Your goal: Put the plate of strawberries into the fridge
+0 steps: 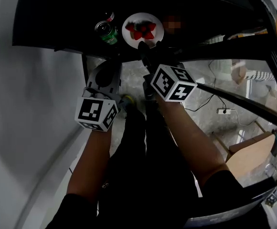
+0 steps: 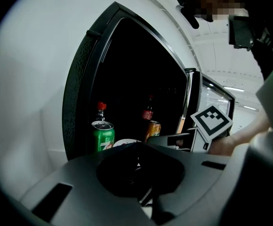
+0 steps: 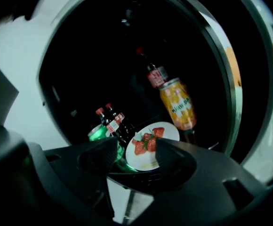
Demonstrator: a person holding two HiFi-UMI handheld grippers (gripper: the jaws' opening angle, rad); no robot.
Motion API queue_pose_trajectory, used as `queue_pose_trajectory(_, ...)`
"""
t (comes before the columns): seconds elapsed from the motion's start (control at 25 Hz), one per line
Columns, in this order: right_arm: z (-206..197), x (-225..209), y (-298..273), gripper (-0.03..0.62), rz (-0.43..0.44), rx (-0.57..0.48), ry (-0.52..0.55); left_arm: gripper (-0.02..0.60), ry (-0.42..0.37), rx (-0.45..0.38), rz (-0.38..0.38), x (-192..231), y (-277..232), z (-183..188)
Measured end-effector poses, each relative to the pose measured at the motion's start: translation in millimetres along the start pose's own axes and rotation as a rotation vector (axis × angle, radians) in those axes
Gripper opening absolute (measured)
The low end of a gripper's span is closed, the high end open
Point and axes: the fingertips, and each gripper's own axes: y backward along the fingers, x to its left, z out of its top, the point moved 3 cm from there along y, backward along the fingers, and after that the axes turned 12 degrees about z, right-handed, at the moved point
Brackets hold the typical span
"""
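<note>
Item: plate [image 3: 153, 145], white, carrying strawberries [image 3: 146, 142]. 
Location: inside the fridge [image 2: 77, 93], on its shelf, right of a green can [image 1: 109, 32] and dark bottles [image 3: 113, 119], left of an orange can [image 3: 178, 103]. 
Handling: likely rigid, smooth and breakable. The loose berries would roll if it tipped, so it should be kept level and taken by the near rim. 
Right gripper [image 3: 136, 157]: jaws stood wide apart just short of the near rim, gripping nothing. 
Left gripper [image 2: 139, 166]: jaws appeared together, empty, held back outside the fridge.
</note>
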Motion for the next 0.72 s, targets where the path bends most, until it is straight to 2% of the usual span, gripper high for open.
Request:
queue_pose_trajectory(0.2, -11, -11, 11, 0.009, -0.073, 0.051, 0.303, -0.015, -0.007, 0.005, -0.009, -5, -3, -4)
queue_pose_trajectory(0.28, -19, -15, 13, 0.005, -0.090, 0.072, 0.390, -0.015, -0.009, 0.007, -0.012, -6, -3, -6)
queue_pose_trajectory(0.36, -31, -18, 10, 0.005, -0.092, 0.096, 0.432, -0.015, -0.013, 0.011, -0.015, -8, -3, -9)
queue_pose_trajectory(0.72, -52, -26, -2, 0.005, -0.097, 0.123, 0.462, -0.015, -0.021, 0.022, -0.011, -4, -1, -17)
